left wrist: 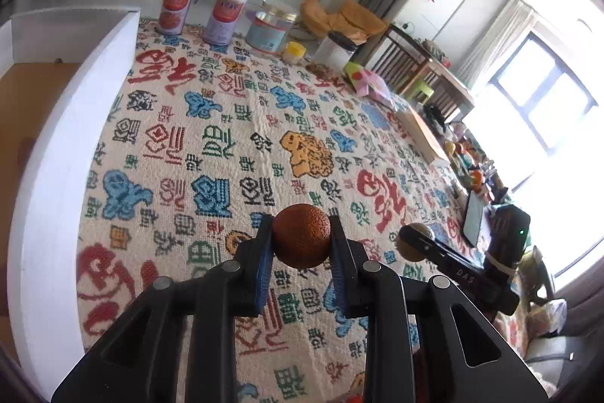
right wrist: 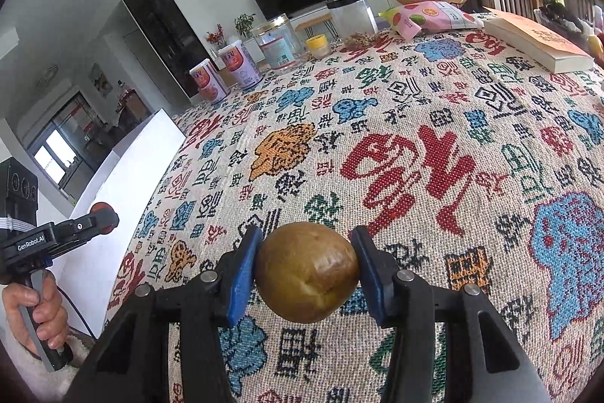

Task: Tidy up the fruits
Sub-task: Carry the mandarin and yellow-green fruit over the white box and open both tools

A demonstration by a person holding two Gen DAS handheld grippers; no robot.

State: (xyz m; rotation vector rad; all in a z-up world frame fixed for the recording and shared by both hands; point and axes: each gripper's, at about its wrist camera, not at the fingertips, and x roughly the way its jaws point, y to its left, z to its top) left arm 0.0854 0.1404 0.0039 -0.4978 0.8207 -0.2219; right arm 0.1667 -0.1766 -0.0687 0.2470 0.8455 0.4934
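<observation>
Blue-padded left tongs [left wrist: 302, 237] clamped on rough reddish-brown fruit [left wrist: 301, 235], right tongs [right wrist: 306, 267] gripping smooth olive-brown fruit [right wrist: 307, 270]

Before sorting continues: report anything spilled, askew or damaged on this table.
One thing: loose brown scraps lie scattered on the patterned cloth beside the pink snack bag, like a spill. The cans stand upright.

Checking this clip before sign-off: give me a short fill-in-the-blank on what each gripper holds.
1. The left gripper is shut on a rough ____ fruit.
2. The right gripper grips a smooth ____ fruit.
3. Both fruits hang above the patterned ____.
4. The two pink cans stand at the cloth's ____ end.

Missing words: reddish-brown; olive-brown; cloth; far
</observation>
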